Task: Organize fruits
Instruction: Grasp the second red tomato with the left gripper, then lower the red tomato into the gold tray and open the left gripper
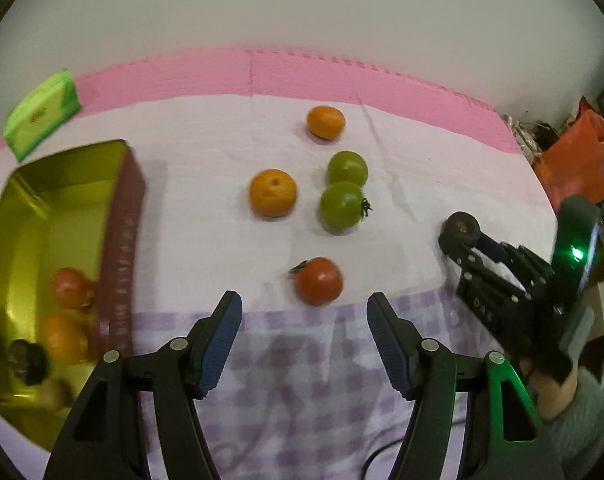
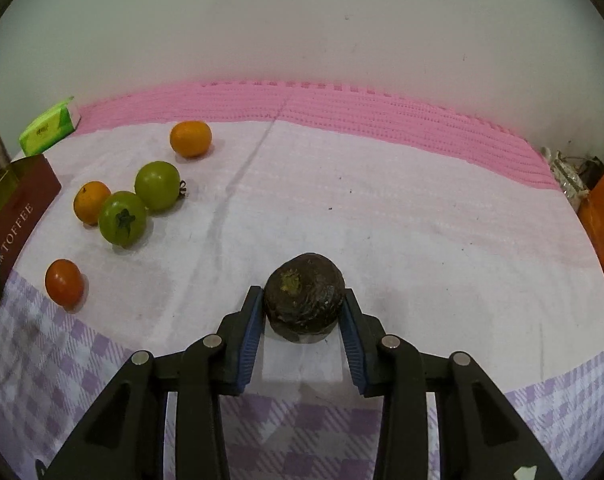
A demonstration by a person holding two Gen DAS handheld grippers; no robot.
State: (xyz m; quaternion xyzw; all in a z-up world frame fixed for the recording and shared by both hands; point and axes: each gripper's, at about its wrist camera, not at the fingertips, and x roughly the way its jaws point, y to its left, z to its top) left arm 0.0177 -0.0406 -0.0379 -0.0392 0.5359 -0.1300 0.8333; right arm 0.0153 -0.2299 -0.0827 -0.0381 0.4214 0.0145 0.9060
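- A dark, rough-skinned round fruit (image 2: 304,297) sits on the white cloth (image 2: 382,216) of the table, well to the right of the toffee tin (image 1: 120,240); it is nearly spherical, with no clear long axis, and its pale stem scar faces up and towards the right wrist camera.
- The right claw (image 2: 304,312) pinches that fruit, a blue pad pressed on each side.
- The left claw (image 1: 304,320) stands spread and empty, just beside the tin and near a red tomato (image 1: 319,281).
- Right of the tin lie two oranges (image 1: 273,192) and two green tomatoes (image 1: 342,205), the stem of the nearer green one pointing away from the tin.
- Inside the tin: a red tomato, an orange and a dark fruit, all blurred.
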